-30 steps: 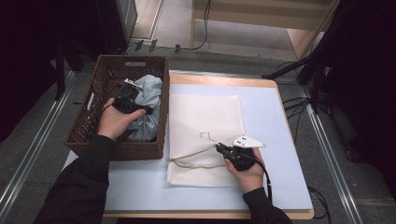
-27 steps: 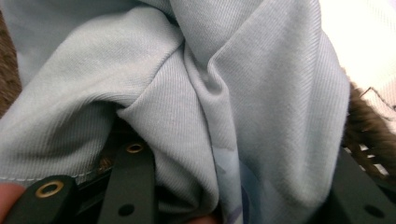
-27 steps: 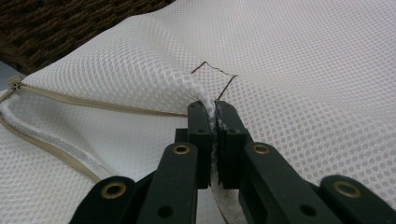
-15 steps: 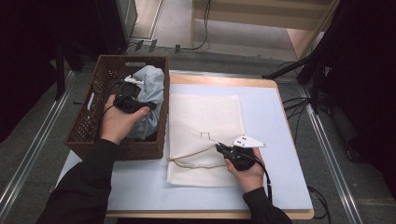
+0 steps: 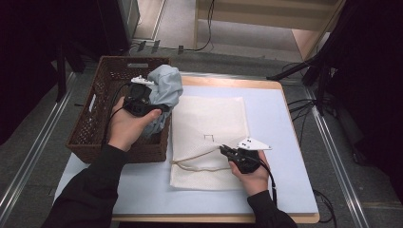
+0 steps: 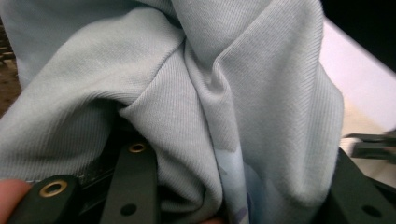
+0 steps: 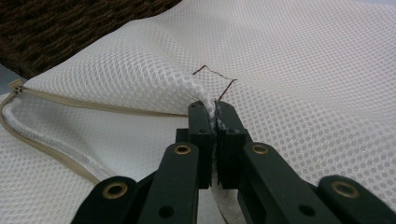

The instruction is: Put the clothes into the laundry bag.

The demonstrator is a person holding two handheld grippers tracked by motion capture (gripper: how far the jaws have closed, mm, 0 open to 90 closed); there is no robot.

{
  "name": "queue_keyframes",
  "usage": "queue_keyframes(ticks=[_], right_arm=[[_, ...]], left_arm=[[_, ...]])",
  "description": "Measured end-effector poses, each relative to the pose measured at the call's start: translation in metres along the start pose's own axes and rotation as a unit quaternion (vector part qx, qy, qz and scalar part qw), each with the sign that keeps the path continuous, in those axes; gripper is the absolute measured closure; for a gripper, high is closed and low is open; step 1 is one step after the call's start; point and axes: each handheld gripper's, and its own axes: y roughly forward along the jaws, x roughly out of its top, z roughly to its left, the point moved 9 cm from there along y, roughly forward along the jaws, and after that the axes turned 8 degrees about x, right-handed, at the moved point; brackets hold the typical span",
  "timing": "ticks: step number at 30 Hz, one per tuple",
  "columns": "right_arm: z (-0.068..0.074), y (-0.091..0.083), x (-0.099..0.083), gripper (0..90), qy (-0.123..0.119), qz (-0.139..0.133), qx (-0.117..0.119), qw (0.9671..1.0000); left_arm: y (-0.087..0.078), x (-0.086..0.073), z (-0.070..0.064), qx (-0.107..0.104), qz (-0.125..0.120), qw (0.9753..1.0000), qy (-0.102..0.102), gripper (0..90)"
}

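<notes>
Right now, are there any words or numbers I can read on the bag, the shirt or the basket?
None can be read.
white mesh bag: a small stitched brown outline, no letters.
light blue garment: plain fabric, no print.
wicker basket: a pale tag, too small to read.

My left hand-held gripper [image 5: 164,108] has lifted the pale blue garment [image 5: 165,88] up out of the wicker basket [image 5: 102,95]. A second ago it lay low inside; now it bulges above the basket's right rim, nearer the white mesh laundry bag [image 5: 209,118].
</notes>
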Motion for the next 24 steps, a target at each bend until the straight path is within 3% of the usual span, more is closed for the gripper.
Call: queue_keyframes(ticks=[3, 8, 11, 13, 18, 24], right_arm=[[0.0, 0.0, 0.0, 87.7, 0.002, -0.001, 0.0, 1.0], [0.0, -0.001, 0.001, 87.7, 0.0, -0.004, -0.001, 1.0], [-0.001, -0.003, 0.002, 87.7, 0.0, -0.006, -0.002, 1.0], [-0.001, -0.004, 0.002, 87.7, 0.001, -0.007, -0.002, 1.0], [-0.002, -0.006, 0.003, 87.7, 0.005, -0.011, -0.001, 0.9999], [-0.004, -0.006, 0.005, 87.7, 0.006, -0.015, -0.002, 0.9999]], left_arm=[[-0.004, 0.002, -0.013, -0.017, -0.006, 0.9998, 0.009, 56.1], [-0.015, 0.004, -0.047, -0.07, -0.021, 0.9972, 0.017, 56.2], [-0.021, 0.0, -0.067, -0.117, -0.031, 0.9927, 0.003, 56.2], [-0.02, -0.009, -0.08, -0.126, -0.026, 0.9916, 0.014, 56.2], [-0.019, -0.032, -0.098, -0.145, -0.018, 0.9891, 0.019, 56.0], [-0.015, -0.062, -0.108, -0.162, 0.0, 0.9867, 0.018, 55.8]])
